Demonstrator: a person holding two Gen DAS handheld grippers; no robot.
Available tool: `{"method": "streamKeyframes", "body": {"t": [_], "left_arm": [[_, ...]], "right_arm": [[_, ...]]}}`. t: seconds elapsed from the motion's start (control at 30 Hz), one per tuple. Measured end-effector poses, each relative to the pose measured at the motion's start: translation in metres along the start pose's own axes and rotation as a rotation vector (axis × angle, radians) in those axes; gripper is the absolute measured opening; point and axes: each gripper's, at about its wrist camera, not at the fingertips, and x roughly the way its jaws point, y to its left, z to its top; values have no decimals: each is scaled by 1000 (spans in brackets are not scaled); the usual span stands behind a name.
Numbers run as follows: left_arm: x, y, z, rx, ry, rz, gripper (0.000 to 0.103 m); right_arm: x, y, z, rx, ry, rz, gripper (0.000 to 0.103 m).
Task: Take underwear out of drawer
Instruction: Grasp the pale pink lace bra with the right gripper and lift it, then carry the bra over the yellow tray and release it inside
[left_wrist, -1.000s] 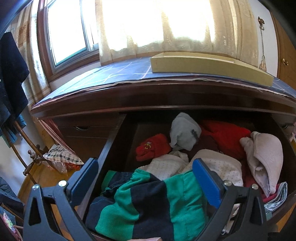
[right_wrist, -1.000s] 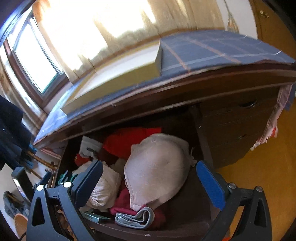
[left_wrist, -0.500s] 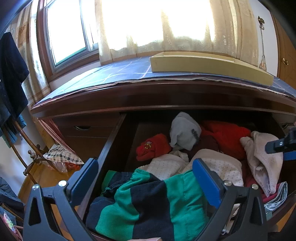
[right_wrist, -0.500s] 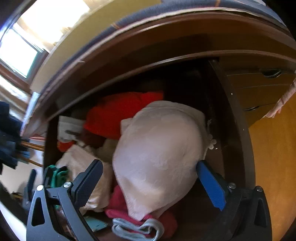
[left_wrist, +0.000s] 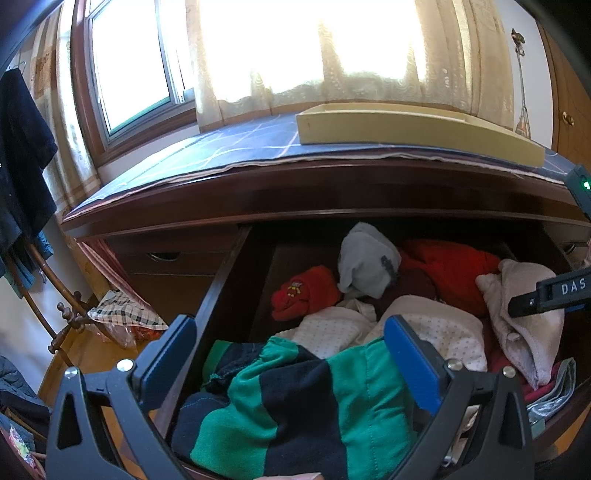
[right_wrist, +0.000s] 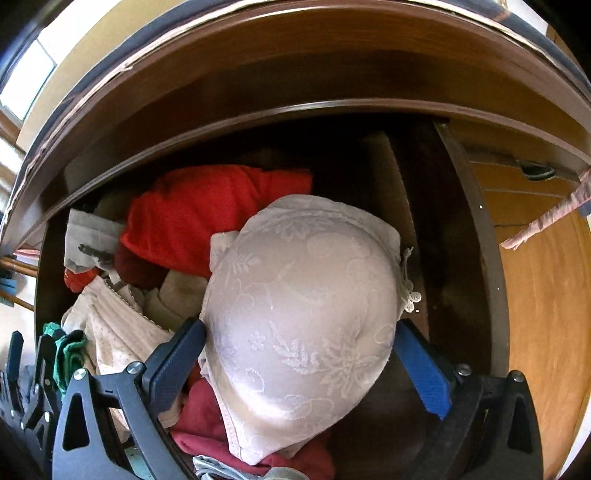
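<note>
Closer now than 1 s ago, the right gripper (right_wrist: 299, 365) has dropped into the open drawer (right_wrist: 476, 266), its 2 fingers spread wide on either side of the pale lace bra (right_wrist: 303, 314), which fills the gap between them; whether the pads touch the fabric cannot be told. The bra lies at the drawer's right end, atop a dark-red garment (right_wrist: 207, 417) and just in front of a red cloth (right_wrist: 207, 218). Seen from the left wrist, the right gripper's black finger (left_wrist: 546, 295) reaches over the same bra (left_wrist: 521, 317). Left gripper (left_wrist: 288, 350) hangs w/ fingers apart over a green-and-navy striped garment (left_wrist: 295, 406) at the drawer's left front, holding nothing. White dotted items (left_wrist: 436, 328), a grey roll (left_wrist: 365, 262) & a small red piece (left_wrist: 303, 291) lie between. A cream tray (left_wrist: 406, 129) sits on the dresser top by the curtained window (left_wrist: 325, 48).
</note>
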Motion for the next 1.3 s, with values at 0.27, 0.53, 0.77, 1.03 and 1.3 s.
{"method": "streamKeyframes", "body": {"t": [0.27,0.53,0.77,1.03,1.3], "left_arm": [[-1,-1,0,6,-8,4,103],[-3,-2,0,13,-14,9,103],[-3,-2,1,13,-14,10,103],[-3,-2,1,12,-14,9,103],[-4,-1,1,14,-17,12,103]], "right_arm": [[-10,-5,-11,2,-40,56,73],[-41,-23,-30,42,-138,139,63],[-106,-23,-39,-5,-265,204,63],[-179,-3,-17,-71,-466,243,63],[-203,1,47,-66,-620,186,63]]}}
